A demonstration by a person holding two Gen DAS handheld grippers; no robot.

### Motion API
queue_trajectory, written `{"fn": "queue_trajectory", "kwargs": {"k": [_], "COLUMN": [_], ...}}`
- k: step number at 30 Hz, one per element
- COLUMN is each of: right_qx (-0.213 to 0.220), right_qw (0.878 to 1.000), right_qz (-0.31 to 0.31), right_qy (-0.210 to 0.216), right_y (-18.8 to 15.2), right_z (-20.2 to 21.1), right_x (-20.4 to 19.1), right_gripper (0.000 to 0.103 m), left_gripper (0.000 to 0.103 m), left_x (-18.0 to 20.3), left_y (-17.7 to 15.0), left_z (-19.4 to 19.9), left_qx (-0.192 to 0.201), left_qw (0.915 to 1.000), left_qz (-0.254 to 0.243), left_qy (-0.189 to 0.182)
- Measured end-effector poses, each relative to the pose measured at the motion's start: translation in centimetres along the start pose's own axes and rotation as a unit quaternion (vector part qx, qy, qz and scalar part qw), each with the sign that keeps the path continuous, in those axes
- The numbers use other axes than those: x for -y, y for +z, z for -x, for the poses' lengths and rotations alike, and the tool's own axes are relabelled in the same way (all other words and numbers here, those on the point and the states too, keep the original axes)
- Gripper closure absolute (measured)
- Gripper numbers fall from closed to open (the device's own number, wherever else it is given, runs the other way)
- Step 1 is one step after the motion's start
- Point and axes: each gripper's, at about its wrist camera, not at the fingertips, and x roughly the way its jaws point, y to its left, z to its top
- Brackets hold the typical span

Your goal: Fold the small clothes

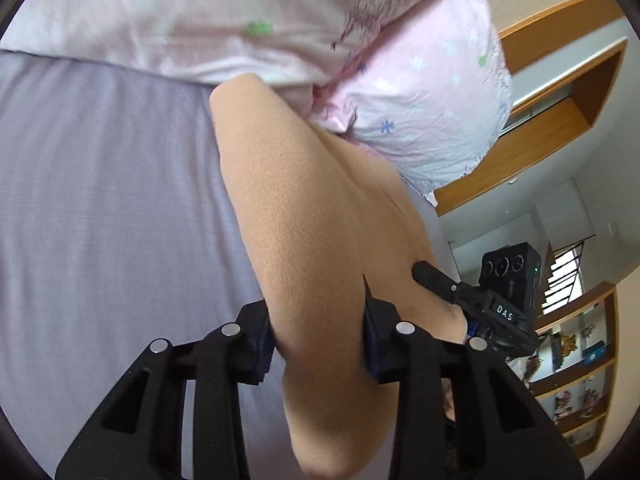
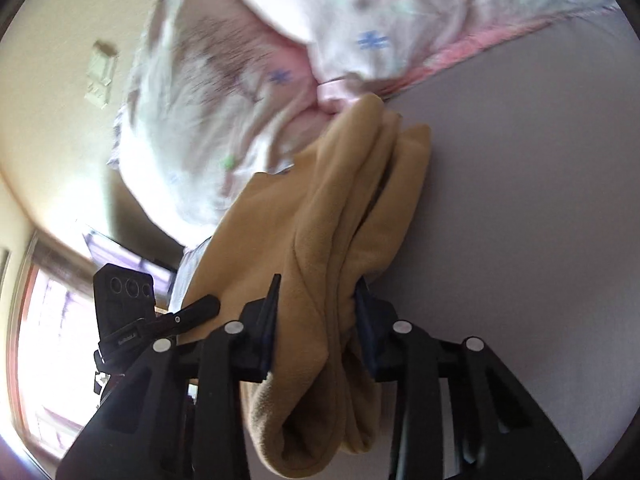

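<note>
A tan fleece garment (image 1: 312, 216) hangs bunched above the lavender bed sheet (image 1: 100, 200). My left gripper (image 1: 316, 312) is shut on its near edge, cloth filling the gap between the jaws. In the right wrist view the same tan garment (image 2: 340, 216) shows in thick folds, and my right gripper (image 2: 316, 304) is shut on it too. The right gripper also shows in the left wrist view (image 1: 436, 276), pressed into the garment's right side. The left gripper shows at the left of the right wrist view (image 2: 200, 306).
A pink pillow and quilt with small star prints (image 1: 420, 92) lie at the head of the bed, touching the garment's far end. The pillow also shows in the right wrist view (image 2: 240, 100). Wooden shelves (image 1: 576, 380) and a door frame stand to the right.
</note>
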Motion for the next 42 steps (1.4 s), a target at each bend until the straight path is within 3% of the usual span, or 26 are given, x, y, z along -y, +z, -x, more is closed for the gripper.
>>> {"fn": "queue_trajectory", "kwargs": {"k": [3, 4, 7, 8, 10, 13, 15, 18, 20, 21, 24, 26, 28, 32, 33, 35, 37, 40, 42], "right_qx": [-0.053, -0.043, 0.056, 0.077, 0.077, 0.044, 0.013, -0.043, -0.008, 0.01, 0.051, 0.043, 0.017, -0.046, -0.03, -0.009, 0.017, 0.029, 0.024], "right_qw": [0.996, 0.995, 0.991, 0.991, 0.993, 0.995, 0.997, 0.993, 0.994, 0.995, 0.998, 0.995, 0.994, 0.998, 0.999, 0.999, 0.998, 0.99, 0.975], "right_qz": [0.05, 0.061, 0.086, 0.09, 0.087, 0.086, 0.06, -0.016, -0.003, 0.007, 0.047, 0.056, 0.044, 0.005, 0.009, 0.022, 0.057, 0.095, 0.118], "right_qy": [-0.046, -0.068, -0.081, -0.065, -0.027, -0.01, -0.038, -0.112, -0.106, -0.095, -0.008, 0.074, 0.095, 0.03, 0.041, 0.022, -0.009, -0.101, -0.188], "right_y": [-1.1, -1.1, 0.1, 0.7, 2.1, 3.7, 4.5, 4.9, 4.3, 3.8, 1.3, -0.5, -2.4, -5.5, -5.9, -6.7, -7.9, -9.7, -11.0], "right_z": [-3.3, -3.1, 0.4, 1.1, 1.1, -2.4, -5.1, -8.6, -6.6, -5.2, -0.8, 0.3, 0.0, -3.4, -3.1, -1.3, 1.0, 2.8, 2.3], "right_x": [-2.6, -3.2, -5.3, -6.0, -7.2, -9.0, -8.0, -3.2, -3.4, -4.1, -6.4, -7.3, -7.4, -4.3, -4.2, -5.1, -6.5, -7.5, -7.8], "right_gripper": [0.061, 0.057, 0.055, 0.054, 0.037, 0.007, 0.007, 0.006, 0.009, 0.011, 0.011, 0.007, 0.004, 0.004, 0.005, 0.005, 0.002, 0.002, 0.002], "left_gripper": [0.059, 0.057, 0.057, 0.057, 0.043, 0.039, 0.036, 0.031, 0.031, 0.031, 0.029, 0.021, 0.018, 0.018, 0.018, 0.007, 0.001, 0.001, 0.001], "left_x": [-1.3, -1.7, -0.7, 0.5, 2.6, 5.8, 6.6, 5.2, 5.0, 5.2, 5.4, 5.6, 5.9, 5.7, 5.5, 5.1, 5.1, 4.9, 4.4], "left_y": [-1.2, -1.5, -2.6, -2.9, -3.2, -3.9, -4.1, -4.3, -4.6, -4.6, -4.5, -4.9, -5.3, -6.4, -6.8, -7.3, -8.5, -9.3, -9.6], "left_z": [2.6, 3.3, 6.4, 7.3, 7.8, 6.0, 3.8, 0.5, 0.2, 0.7, 3.5, 5.3, 5.8, 5.5, 5.8, 6.7, 8.5, 9.3, 8.8], "left_qx": [0.004, -0.001, 0.042, 0.062, 0.078, 0.062, 0.039, -0.013, -0.009, -0.005, 0.018, 0.042, 0.036, 0.017, 0.016, 0.022, 0.048, 0.051, 0.038], "left_qw": [0.9981, 0.997, 0.9899, 0.9858, 0.9822, 0.9737, 0.9692, 0.969, 0.966, 0.9669, 0.9747, 0.9759, 0.9783, 0.9796, 0.9801, 0.9778, 0.9679, 0.9563, 0.9527], "left_qz": [-0.017, -0.019, -0.069, -0.096, -0.132, -0.194, -0.213, -0.198, -0.206, -0.207, -0.195, -0.194, -0.183, -0.164, -0.156, -0.14, -0.129, -0.11, -0.102], "left_qy": [0.058, 0.075, 0.117, 0.123, 0.108, 0.101, 0.117, 0.147, 0.156, 0.15, 0.107, 0.091, 0.091, 0.115, 0.122, 0.154, 0.21, 0.266, 0.284]}}
